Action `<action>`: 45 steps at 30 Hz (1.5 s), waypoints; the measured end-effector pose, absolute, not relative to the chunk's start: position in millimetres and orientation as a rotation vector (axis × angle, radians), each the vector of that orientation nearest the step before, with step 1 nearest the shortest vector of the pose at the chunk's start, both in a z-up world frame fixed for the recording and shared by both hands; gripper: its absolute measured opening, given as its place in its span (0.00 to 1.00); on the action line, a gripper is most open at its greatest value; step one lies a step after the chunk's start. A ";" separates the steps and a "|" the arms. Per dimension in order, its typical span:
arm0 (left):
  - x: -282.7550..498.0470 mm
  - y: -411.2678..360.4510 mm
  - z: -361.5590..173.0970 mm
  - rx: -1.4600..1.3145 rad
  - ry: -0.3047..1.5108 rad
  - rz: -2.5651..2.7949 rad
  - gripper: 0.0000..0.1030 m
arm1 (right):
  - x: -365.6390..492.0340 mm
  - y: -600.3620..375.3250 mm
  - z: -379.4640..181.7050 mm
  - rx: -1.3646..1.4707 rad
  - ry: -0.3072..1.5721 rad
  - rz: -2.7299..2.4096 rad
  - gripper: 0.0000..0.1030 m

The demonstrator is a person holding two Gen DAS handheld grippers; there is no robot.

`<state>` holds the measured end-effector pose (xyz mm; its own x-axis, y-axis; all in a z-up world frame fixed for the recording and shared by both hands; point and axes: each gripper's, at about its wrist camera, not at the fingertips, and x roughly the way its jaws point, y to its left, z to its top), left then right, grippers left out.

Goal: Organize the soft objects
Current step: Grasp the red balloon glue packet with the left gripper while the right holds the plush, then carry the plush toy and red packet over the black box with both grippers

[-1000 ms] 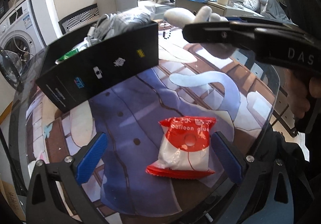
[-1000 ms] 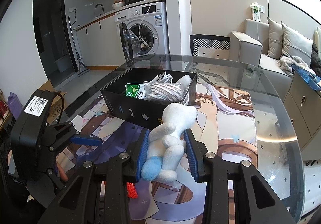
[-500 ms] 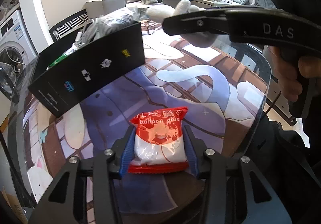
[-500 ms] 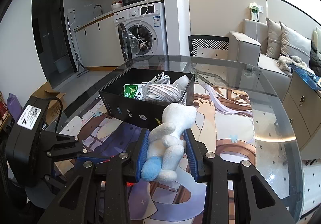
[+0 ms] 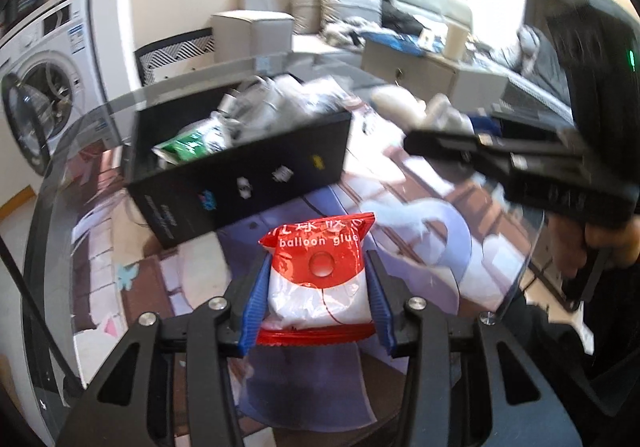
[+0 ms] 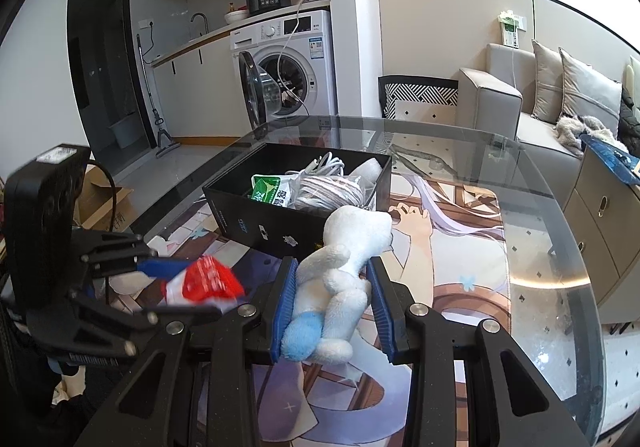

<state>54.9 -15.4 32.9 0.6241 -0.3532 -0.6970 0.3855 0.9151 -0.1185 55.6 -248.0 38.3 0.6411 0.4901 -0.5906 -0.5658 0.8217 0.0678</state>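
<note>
My left gripper (image 5: pixel 317 289) is shut on a red and white "balloon glue" packet (image 5: pixel 318 279) and holds it above the mat, just in front of the black box (image 5: pixel 244 177). The packet also shows in the right wrist view (image 6: pixel 208 281). My right gripper (image 6: pixel 332 301) is shut on a white plush toy with a blue foot (image 6: pixel 340 279), held above the mat near the box's front corner (image 6: pixel 260 227). The box holds a green packet (image 6: pixel 268 193), coiled cables (image 6: pixel 324 187) and other soft items.
The round glass table (image 6: pixel 560 287) carries a printed mat (image 6: pixel 452 267). A washing machine with its door open (image 6: pixel 288 75) stands behind the table. A sofa (image 6: pixel 540 111) and a cabinet (image 6: pixel 600 207) are to the right.
My left gripper closed on the red packet and lifted it off the mat toward the box. My right gripper still holds the plush toy, almost in place.
</note>
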 end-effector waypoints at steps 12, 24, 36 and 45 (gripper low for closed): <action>64.9 20.8 57.1 -0.067 0.710 -0.307 0.43 | 55.5 -240.0 46.2 -0.110 0.598 0.634 0.35; 90.4 29.7 74.9 -0.067 0.650 -0.212 0.43 | 68.7 -209.3 66.9 -0.123 0.549 0.686 0.34; 122.2 45.5 77.3 -0.137 0.622 -0.125 0.44 | 102.6 -189.7 73.2 -0.070 0.539 0.671 0.34; 140.4 49.4 69.3 -0.169 0.629 -0.121 0.44 | 125.6 -172.4 68.4 -0.078 0.548 0.676 0.34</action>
